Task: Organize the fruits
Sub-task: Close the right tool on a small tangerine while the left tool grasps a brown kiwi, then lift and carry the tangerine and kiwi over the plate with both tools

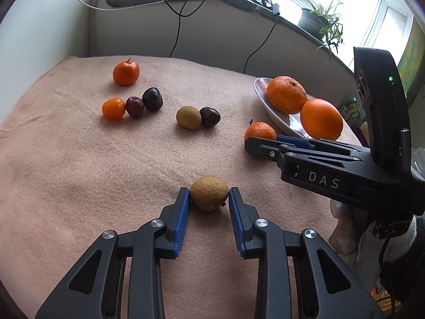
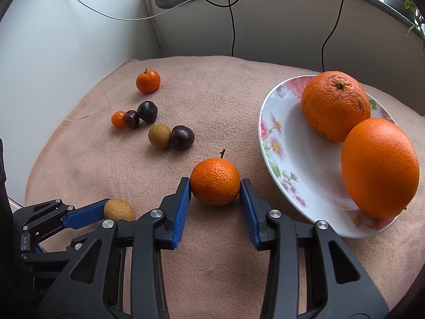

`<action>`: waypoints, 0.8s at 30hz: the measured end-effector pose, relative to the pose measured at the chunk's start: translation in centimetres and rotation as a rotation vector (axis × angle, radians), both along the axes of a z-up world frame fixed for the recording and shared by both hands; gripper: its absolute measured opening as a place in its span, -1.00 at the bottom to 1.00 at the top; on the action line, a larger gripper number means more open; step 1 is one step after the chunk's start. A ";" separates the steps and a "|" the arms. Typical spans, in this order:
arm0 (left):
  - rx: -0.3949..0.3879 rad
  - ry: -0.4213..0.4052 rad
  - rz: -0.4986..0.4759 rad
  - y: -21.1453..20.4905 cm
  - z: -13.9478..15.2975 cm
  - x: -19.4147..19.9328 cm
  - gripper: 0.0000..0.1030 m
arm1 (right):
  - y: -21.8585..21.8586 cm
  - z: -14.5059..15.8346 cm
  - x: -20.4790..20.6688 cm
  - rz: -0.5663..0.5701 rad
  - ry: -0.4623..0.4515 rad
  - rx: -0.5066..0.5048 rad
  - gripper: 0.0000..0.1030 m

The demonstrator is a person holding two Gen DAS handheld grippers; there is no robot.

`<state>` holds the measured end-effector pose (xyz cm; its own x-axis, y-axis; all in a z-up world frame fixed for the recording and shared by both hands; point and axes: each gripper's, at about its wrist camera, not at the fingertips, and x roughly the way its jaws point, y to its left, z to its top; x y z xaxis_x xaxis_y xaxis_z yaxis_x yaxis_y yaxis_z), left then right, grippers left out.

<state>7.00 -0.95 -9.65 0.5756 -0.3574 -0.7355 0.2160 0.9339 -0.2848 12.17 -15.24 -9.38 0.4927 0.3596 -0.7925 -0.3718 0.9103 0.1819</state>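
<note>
— Nearest me, the left gripper (image 1: 209, 199) has its blue pads clenched on a brown speckled fruit (image 1: 209, 196) that sits on the pink cloth (image 1: 93, 186).

— And the other one?

— The right gripper (image 2: 215, 189) is just beside it, pads pressed on either side of a stemmed mandarin (image 2: 215, 181), also resting on the cloth, near the rim of the flowered plate (image 2: 268, 122).

— What's on the plate?

— Two big oranges (image 2: 335, 105), touching each other.

— Farther back?

— A second brown fruit (image 2: 159, 136) touching a dark plum (image 2: 182, 137). Beyond them a small orange fruit (image 2: 118, 119), then two more dark plums (image 2: 147, 111), all three in a touching row. Farthest out, a lone mandarin (image 2: 148, 81), well apart, near the cloth's far edge below the hanging cables (image 2: 233, 21).
</note>
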 end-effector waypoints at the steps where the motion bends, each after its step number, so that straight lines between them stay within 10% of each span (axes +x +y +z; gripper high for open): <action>1: -0.005 0.002 0.002 0.1 0.0 0.0 -0.45 | -0.1 0.1 -0.1 0.000 0.000 0.005 -0.24; 24: -0.027 -0.038 -0.028 -2.0 2.2 0.9 -0.45 | -5.3 4.4 -1.3 -0.026 -0.071 0.098 -0.24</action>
